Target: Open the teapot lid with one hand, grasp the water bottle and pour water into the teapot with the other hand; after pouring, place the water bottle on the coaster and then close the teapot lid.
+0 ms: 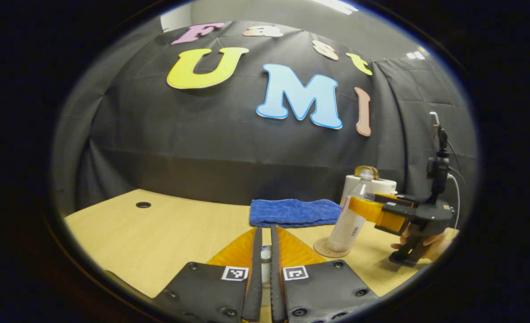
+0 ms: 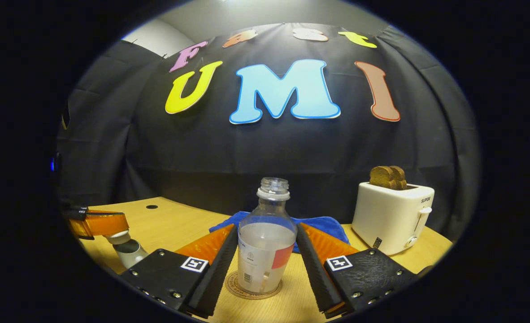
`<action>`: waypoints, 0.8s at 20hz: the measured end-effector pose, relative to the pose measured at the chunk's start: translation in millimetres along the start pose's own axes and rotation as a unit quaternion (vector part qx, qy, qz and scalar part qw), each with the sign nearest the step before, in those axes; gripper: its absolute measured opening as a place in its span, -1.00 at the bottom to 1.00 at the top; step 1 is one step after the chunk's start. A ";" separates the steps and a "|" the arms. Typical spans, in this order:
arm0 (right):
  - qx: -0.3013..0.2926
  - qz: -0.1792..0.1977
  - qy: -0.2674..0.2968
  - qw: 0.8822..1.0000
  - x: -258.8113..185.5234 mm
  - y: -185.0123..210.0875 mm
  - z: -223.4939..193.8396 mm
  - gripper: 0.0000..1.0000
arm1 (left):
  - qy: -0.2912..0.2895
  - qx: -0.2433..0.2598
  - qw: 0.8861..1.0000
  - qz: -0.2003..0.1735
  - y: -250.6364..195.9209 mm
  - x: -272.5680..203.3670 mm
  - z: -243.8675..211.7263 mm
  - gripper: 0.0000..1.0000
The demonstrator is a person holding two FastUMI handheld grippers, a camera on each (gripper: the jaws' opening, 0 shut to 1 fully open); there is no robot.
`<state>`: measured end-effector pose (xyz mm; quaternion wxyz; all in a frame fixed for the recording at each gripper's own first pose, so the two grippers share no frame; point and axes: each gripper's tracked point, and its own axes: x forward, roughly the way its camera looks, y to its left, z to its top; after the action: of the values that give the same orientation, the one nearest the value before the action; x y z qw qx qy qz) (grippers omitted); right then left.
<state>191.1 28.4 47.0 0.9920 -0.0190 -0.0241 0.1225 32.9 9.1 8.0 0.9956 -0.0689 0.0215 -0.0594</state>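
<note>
In the right gripper view the water bottle [image 2: 265, 242] stands upright on the round coaster [image 2: 252, 287] on the wooden tabletop [image 2: 180, 220], uncapped and holding clear water to a little over half its height; the right gripper [image 2: 265, 260] sits around it with its two fingers [image 2: 220, 264] spread either side of the bottle's lower body, and a gap shows between finger and bottle on each side, so it is open rather than clamped; behind the bottle lies a folded blue cloth [image 2: 323, 222], and to the right a white toaster [image 2: 393, 217] with two brown slices of toast [image 2: 387, 177] sticking up from its slots; at the left edge of that view the left gripper [image 2: 112, 231] hangs over the white teapot [image 2: 128, 251], pinching the small white teapot lid [image 2: 118, 237] above the pot's open mouth; in the left gripper view its fingers [image 1: 255, 264] stand almost together with the lid's white knob caught between them, so it is closed on the lid; the bottle on its coaster shows farther right there, with a hand [image 1: 426, 244] holding the right gripper's handle
</note>
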 end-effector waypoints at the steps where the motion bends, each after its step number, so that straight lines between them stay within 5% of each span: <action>1: 0.003 0.004 -0.006 1.000 -0.4 1.2 3.8 0.62 | 0.004 0.001 1.000 -0.001 -0.5 3.0 -4.4 -0.71; 16: 0.000 0.002 -0.029 1.000 -2.2 1.6 20.5 0.61 | 0.022 0.000 1.000 0.007 3.9 7.3 -20.2 -0.71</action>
<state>187.5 30.1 67.3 0.9907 -0.0151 -0.0530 0.1248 39.6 9.3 -12.7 0.9953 -0.0678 0.0437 -0.0544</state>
